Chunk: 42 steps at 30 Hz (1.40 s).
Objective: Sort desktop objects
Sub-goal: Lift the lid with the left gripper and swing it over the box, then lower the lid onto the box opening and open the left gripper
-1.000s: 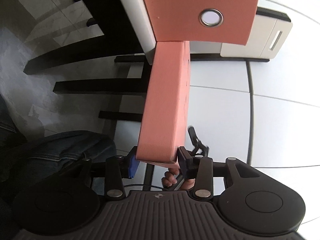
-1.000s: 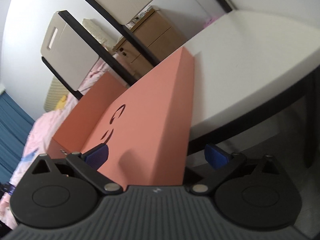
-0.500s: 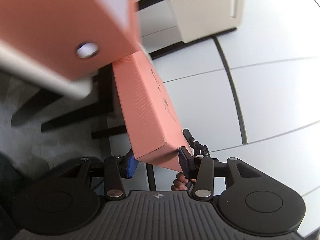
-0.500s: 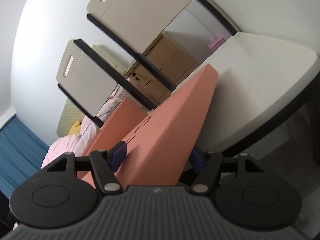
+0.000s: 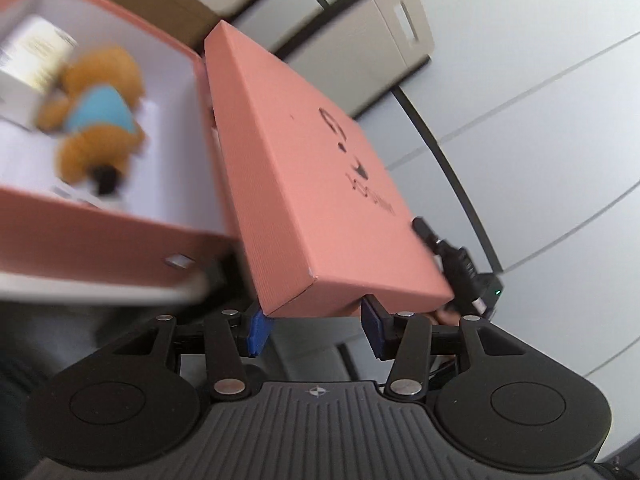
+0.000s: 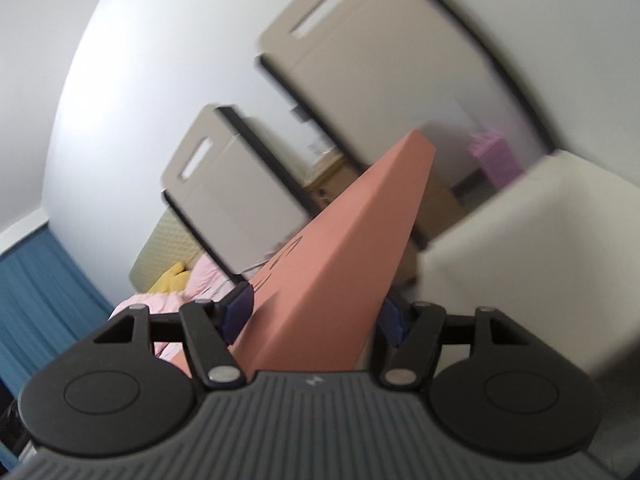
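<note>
A salmon-pink box lid (image 5: 316, 184) with black print is held in the air by both grippers. My left gripper (image 5: 316, 330) is shut on its near edge. My right gripper (image 6: 312, 316) is shut on its other end, where the lid (image 6: 340, 264) runs away from the camera. To the left in the left wrist view, the open pink box (image 5: 100, 236) with a white inside holds a brown plush toy in a blue shirt (image 5: 100, 120) and a white carton (image 5: 32, 64). The right gripper's black body (image 5: 460, 268) shows beyond the lid's right corner.
The white table (image 6: 532, 248) lies to the right in the right wrist view. Beige wall cabinets (image 6: 360, 60) with black trim hang behind. A bed with pink bedding (image 6: 160, 300) and blue curtains (image 6: 36, 300) are at the left. A beige cabinet (image 5: 372, 52) also shows in the left wrist view.
Both grippers lifted and swung the lid upward and over. The right gripper closed onto it. The open box's inside with the plush toy has come into the left wrist view.
</note>
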Tool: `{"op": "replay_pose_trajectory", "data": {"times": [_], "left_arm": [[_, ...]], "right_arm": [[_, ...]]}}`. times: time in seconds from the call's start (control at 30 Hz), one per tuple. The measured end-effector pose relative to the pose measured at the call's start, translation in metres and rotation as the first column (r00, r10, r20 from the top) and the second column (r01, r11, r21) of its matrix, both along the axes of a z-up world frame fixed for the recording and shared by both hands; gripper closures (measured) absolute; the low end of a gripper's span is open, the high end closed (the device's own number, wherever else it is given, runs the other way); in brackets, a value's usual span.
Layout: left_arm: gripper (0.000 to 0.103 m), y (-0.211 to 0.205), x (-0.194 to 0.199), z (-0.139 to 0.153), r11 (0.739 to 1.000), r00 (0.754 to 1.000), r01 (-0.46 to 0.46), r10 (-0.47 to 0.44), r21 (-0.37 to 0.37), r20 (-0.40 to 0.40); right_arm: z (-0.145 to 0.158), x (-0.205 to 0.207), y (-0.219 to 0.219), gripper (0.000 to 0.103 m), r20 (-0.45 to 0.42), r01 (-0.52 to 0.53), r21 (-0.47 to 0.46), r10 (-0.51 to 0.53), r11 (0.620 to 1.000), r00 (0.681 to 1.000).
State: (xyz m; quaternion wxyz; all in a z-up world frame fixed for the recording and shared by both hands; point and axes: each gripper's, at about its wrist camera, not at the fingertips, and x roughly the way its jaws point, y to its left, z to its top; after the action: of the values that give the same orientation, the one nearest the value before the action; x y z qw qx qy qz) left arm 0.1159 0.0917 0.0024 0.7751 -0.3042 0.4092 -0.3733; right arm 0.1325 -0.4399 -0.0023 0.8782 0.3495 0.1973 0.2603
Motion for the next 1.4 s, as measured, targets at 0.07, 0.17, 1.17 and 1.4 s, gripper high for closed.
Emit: {"op": "replay_pose_trajectory", "data": {"times": [0.07,0.17,1.17,1.4], "left_arm": [[0.051,0.029,0.001,0.006,0.999,0.999,-0.042,0.042,0.011,0.012],[0.053,0.075,0.006,0.001,0.993,0.993,-0.116,0.116,-0.014,-0.001],[0.048,0.128,0.007,0.006,0.945,0.886,-0.311,0.248,0.105,0.393],[0.048,0.118,0.008,0.011,0.855,0.808,-0.483,0.353,0.188,0.472]], "right_arm": [[0.006,0.02,0.031,0.037,0.014,-0.034,0.011,0.033,0.999,0.999],[0.006,0.049,0.08,0.037,0.024,-0.076,0.031,0.075,0.997,0.997],[-0.035,0.119,0.217,0.012,0.014,-0.087,-0.108,0.089,0.99,0.996],[-0.043,0.083,0.214,0.012,0.041,-0.028,-0.093,0.032,0.995,0.999]]}}
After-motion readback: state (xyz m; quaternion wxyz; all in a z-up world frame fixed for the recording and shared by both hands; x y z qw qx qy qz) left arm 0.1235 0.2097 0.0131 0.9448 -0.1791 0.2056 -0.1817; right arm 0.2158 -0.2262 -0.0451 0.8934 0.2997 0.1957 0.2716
